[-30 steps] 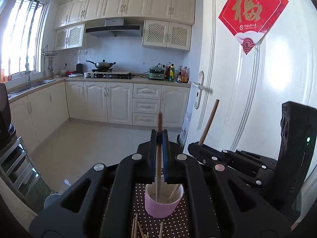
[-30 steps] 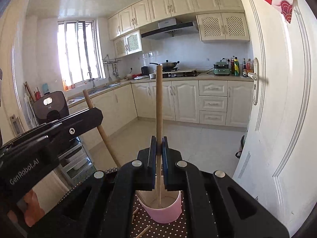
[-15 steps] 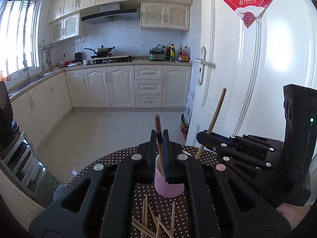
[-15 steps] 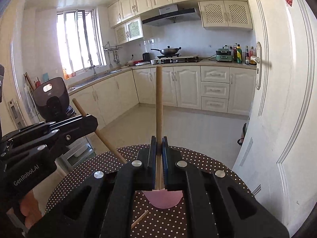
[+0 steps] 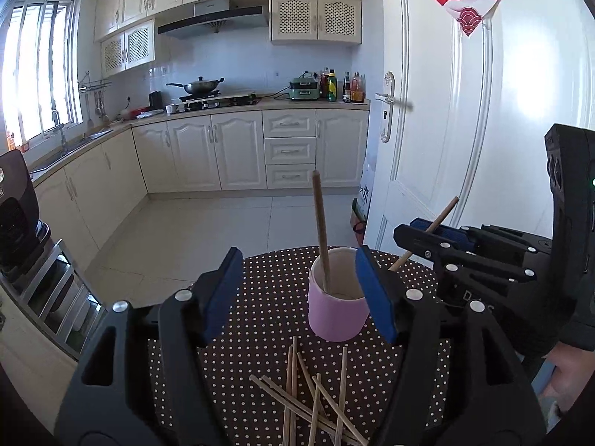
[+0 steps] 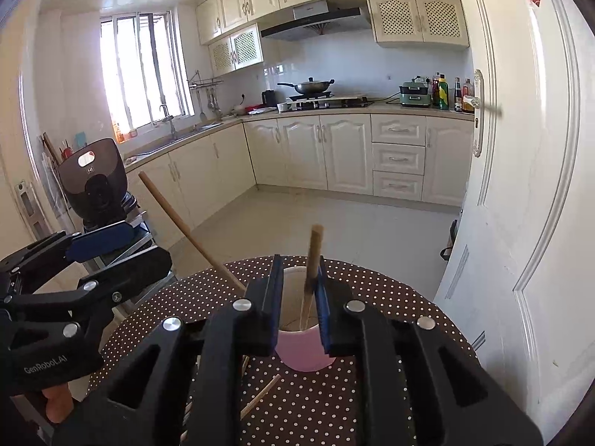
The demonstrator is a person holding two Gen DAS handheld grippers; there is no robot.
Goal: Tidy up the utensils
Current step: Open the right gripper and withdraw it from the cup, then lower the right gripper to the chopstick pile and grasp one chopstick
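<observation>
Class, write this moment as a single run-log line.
left gripper: opening, chopstick dropped in pink cup | right gripper: opening, second chopstick over cup | loose chopsticks remain on table

Pink cup and upright chopstick ahead – loose chopsticks nearer, bare polka-dot table leftward.

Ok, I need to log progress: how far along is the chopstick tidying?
Done: one chopstick stands in the pink cup, free between the left gripper's opening jaws. In hand: the right gripper's jaws are opening around a second chopstick that reaches into the cup. Left: a pile of loose chopsticks on the dotted table.
</observation>
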